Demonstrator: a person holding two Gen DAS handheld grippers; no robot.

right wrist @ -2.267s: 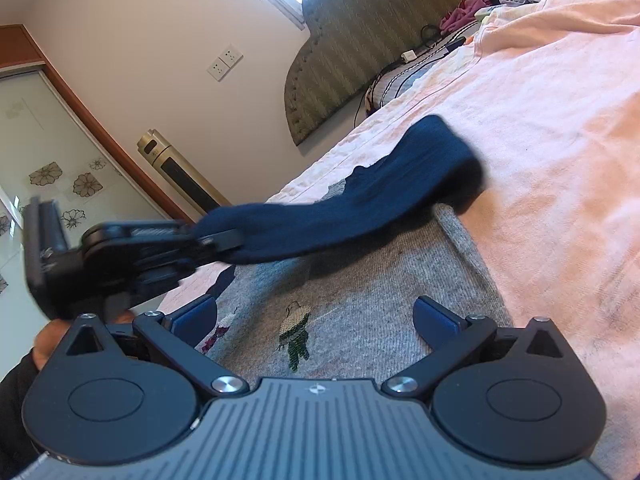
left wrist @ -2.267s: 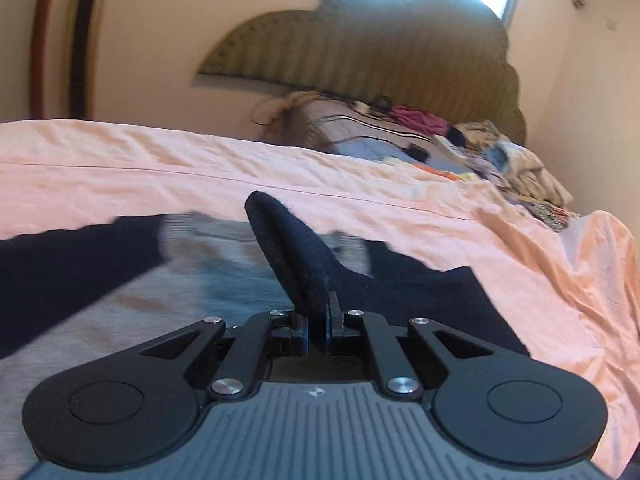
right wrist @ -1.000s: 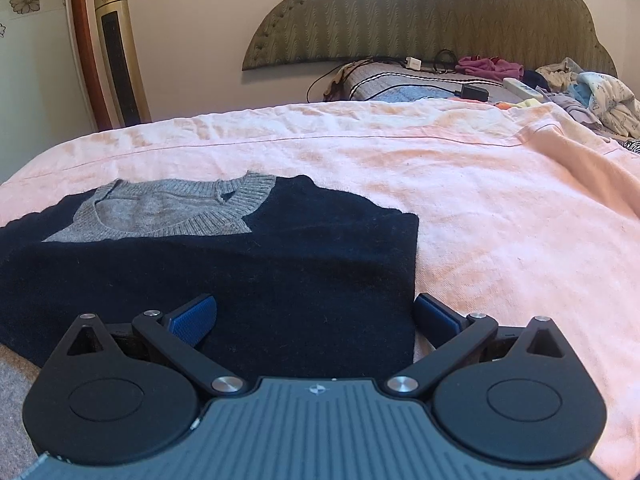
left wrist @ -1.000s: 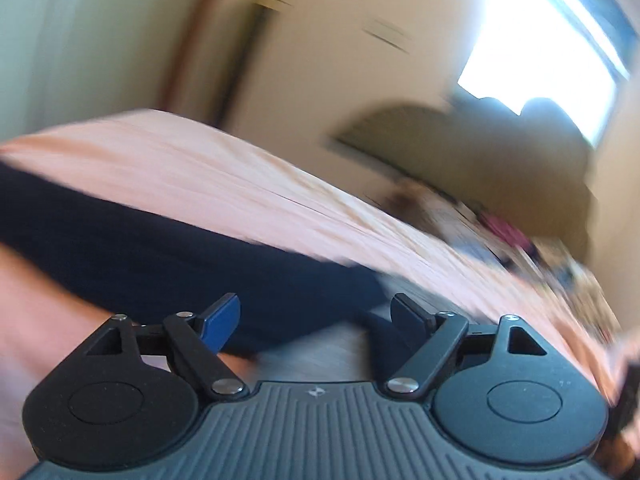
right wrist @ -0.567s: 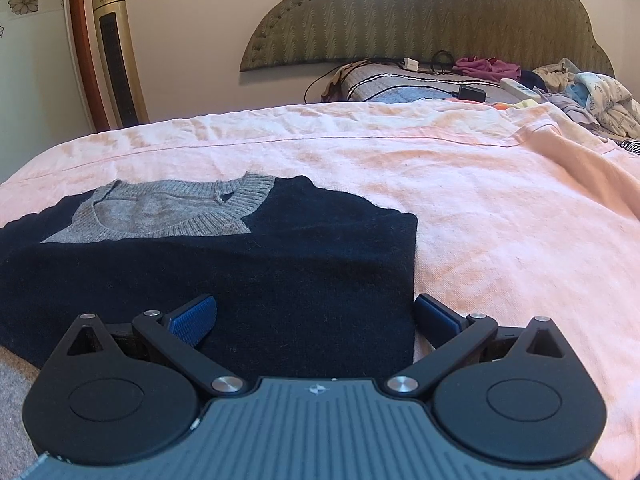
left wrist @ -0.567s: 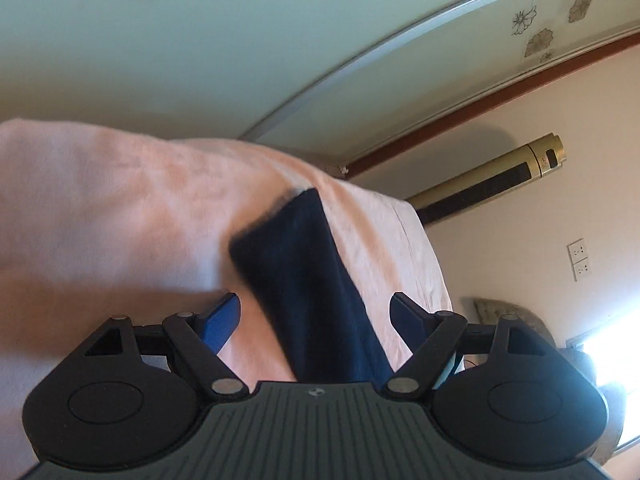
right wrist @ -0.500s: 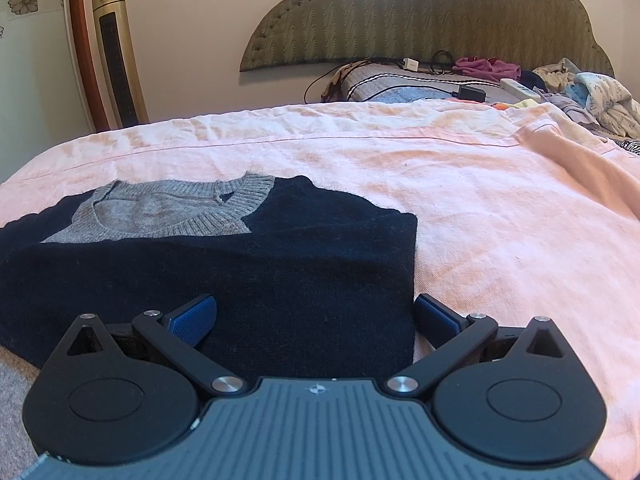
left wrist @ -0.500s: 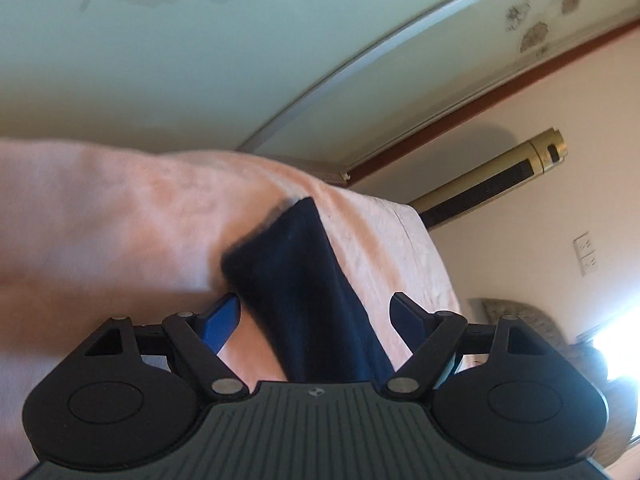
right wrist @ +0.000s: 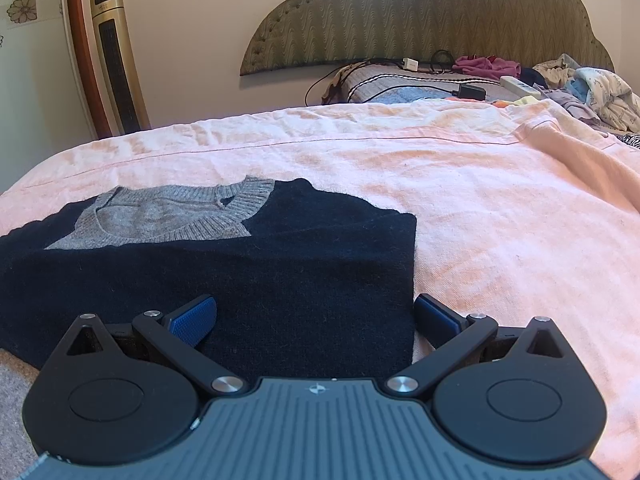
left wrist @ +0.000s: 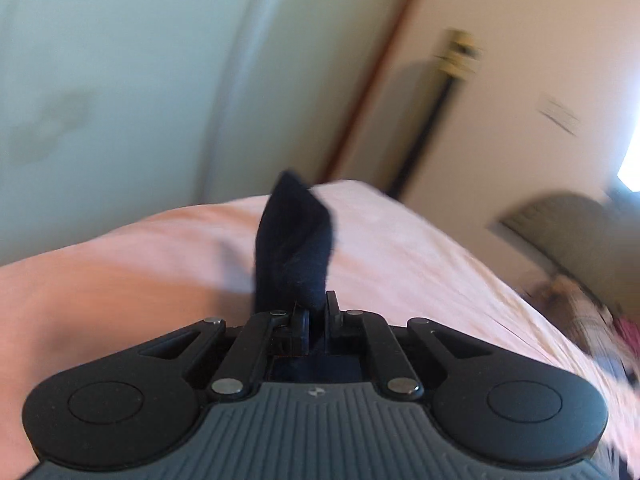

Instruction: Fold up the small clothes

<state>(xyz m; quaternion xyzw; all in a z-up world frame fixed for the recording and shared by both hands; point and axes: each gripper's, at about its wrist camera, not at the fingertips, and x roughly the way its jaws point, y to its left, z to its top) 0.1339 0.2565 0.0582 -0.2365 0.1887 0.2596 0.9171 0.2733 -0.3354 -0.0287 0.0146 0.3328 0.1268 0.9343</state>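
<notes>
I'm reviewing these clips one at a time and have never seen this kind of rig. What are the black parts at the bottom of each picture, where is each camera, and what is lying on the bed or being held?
There is no robot here: a person holds a two-finger gripper in each hand, and a fisheye camera on each one looks forward along its fingers. The black body at the bottom of each picture is the gripper itself.

The left wrist view is blurred. It shows the left gripper shut on a navy sleeve, which stands up from between its fingers above the pink bedsheet.

The right wrist view is sharp. The right gripper is open and holds nothing; its blue-padded fingers sit over a navy and grey sweater lying flat on the sheet. A heap of other clothes and a power strip lie near the headboard.
</notes>
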